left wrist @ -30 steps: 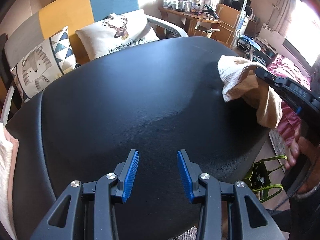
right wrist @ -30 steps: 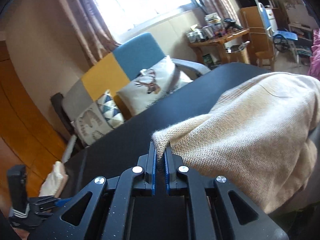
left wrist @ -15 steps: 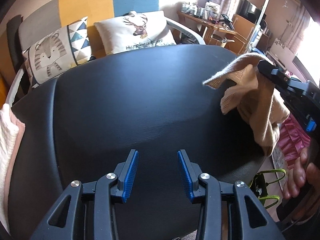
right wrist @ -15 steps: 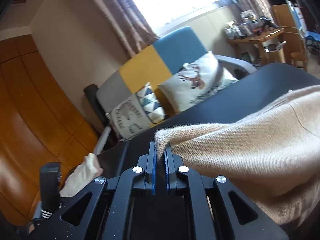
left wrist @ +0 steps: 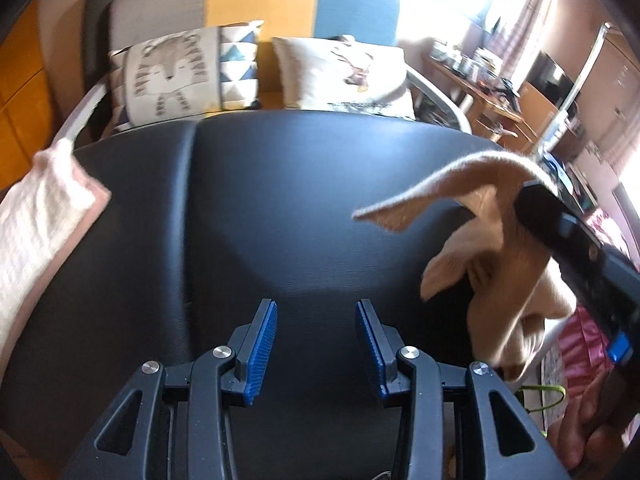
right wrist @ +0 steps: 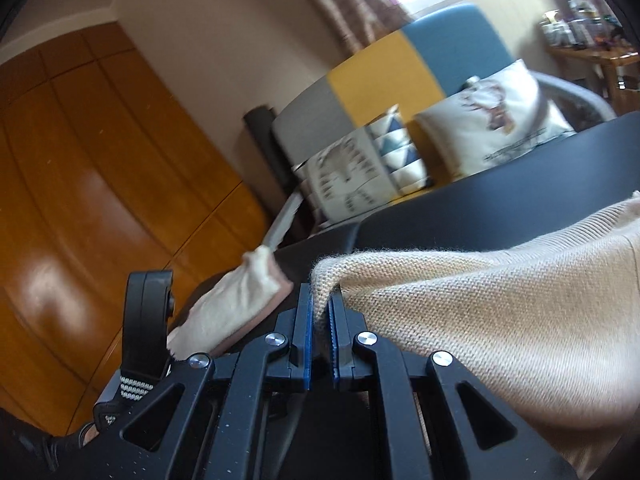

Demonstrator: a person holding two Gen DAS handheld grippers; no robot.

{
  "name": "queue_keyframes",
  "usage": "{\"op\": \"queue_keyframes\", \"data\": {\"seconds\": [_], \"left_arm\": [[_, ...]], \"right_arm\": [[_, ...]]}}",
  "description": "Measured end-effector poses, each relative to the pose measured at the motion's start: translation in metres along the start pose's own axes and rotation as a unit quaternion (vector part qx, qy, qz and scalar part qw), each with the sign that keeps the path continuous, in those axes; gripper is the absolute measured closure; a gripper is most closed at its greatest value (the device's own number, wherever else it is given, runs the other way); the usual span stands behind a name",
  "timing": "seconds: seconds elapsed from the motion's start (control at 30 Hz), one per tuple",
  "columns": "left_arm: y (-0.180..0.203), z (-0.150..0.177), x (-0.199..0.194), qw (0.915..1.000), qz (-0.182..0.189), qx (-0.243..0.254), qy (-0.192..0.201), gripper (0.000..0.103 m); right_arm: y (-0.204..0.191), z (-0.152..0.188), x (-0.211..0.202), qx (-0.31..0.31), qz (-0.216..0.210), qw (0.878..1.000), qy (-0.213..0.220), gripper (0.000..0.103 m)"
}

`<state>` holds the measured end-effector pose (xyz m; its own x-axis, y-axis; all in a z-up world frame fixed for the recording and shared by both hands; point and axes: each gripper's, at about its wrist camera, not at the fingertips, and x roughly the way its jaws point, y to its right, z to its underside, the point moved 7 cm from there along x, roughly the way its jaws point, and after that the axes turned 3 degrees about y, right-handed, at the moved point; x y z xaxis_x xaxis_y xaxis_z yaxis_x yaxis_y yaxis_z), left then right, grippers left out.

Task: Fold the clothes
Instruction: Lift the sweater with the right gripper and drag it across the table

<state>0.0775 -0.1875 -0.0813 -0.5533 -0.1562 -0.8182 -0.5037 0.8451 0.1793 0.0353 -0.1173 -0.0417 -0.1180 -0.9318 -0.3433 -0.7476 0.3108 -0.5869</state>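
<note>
A beige knitted garment (right wrist: 480, 304) hangs from my right gripper (right wrist: 320, 312), which is shut on its corner. In the left wrist view the garment (left wrist: 492, 240) is lifted above the right side of the black table (left wrist: 280, 208), with the right gripper's body in front of it. My left gripper (left wrist: 316, 328) is open and empty, low over the table's near side. The garment's lower part drops past the table's right edge.
A folded white and pink cloth (left wrist: 40, 224) lies on the table's left edge, also seen in the right wrist view (right wrist: 232, 304). A sofa with two printed cushions (left wrist: 188, 72) stands behind the table. A wooden wardrobe (right wrist: 100, 184) is at the left.
My right gripper has carried the beige garment up and leftward over the table. Both views have swung left, bringing the folded cloth into view. My left gripper stays open.
</note>
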Motion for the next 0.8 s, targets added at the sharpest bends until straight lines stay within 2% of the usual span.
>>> {"op": "queue_keyframes", "data": {"seconds": [0.27,0.37,0.4,0.43,0.47,0.5,0.53,0.7,0.8], "left_arm": [[-0.069,0.007,-0.020,0.9976,-0.027,-0.060,0.020,0.062],[-0.085,0.010,-0.021,0.9964,-0.031,-0.077,0.021,0.062],[-0.089,0.011,-0.020,0.9960,-0.031,-0.081,0.020,0.062],[-0.091,0.012,-0.019,0.9959,-0.032,-0.083,0.019,0.062],[-0.091,0.013,-0.017,0.9959,-0.032,-0.083,0.017,0.062],[-0.089,0.015,-0.015,0.9962,-0.030,-0.081,0.014,0.062],[-0.086,0.017,-0.013,0.9965,-0.027,-0.079,0.010,0.062],[-0.073,0.028,-0.001,0.9977,-0.012,-0.067,-0.009,0.062],[-0.063,0.036,0.008,0.9979,-0.001,-0.061,-0.024,0.062]], "right_arm": [[-0.059,0.034,0.044,-0.031,-0.051,0.997,-0.054,0.096],[-0.066,0.052,0.062,-0.056,-0.040,0.994,-0.084,0.089],[-0.063,0.057,0.065,-0.062,-0.030,0.994,-0.089,0.077],[-0.060,0.061,0.068,-0.067,-0.020,0.993,-0.095,0.059],[-0.054,0.063,0.069,-0.068,-0.008,0.993,-0.096,0.049],[-0.044,0.064,0.064,-0.065,0.010,0.994,-0.090,0.034],[-0.037,0.062,0.059,-0.060,0.019,0.994,-0.085,0.030],[0.003,0.054,0.032,-0.026,0.052,0.996,-0.069,0.030],[0.028,0.046,0.008,-0.025,0.091,0.995,-0.046,0.030]]}}
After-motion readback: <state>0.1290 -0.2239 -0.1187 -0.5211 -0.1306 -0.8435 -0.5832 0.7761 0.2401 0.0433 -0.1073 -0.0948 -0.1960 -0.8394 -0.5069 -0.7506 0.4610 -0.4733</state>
